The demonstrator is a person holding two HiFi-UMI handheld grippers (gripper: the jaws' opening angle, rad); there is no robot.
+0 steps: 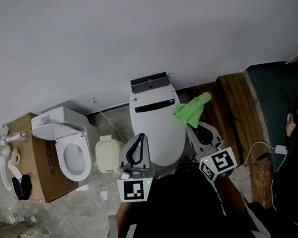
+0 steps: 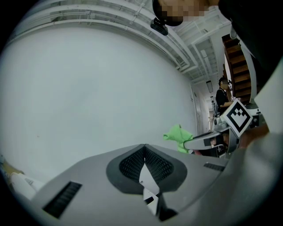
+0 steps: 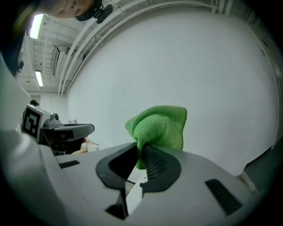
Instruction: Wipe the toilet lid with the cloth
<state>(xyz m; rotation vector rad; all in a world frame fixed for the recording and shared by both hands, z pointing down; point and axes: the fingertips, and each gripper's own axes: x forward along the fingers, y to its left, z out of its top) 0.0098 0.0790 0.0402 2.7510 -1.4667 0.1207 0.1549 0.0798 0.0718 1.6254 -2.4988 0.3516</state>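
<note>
Both grippers are raised side by side over the near edge of the toilet lid [image 1: 156,128]. The left gripper [image 1: 140,139] has its jaws together with nothing between them. The right gripper [image 1: 192,129] pinches the one green cloth [image 1: 192,109], bunched over the lid's right edge. A second toilet [image 1: 72,152], its seat uncovered, stands to the left against a cardboard box [image 1: 39,179].

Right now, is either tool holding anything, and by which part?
The right tool grips the green cloth by a bunched lower edge; the rest stands free beyond the tips. The left tool is shut on nothing.
</note>
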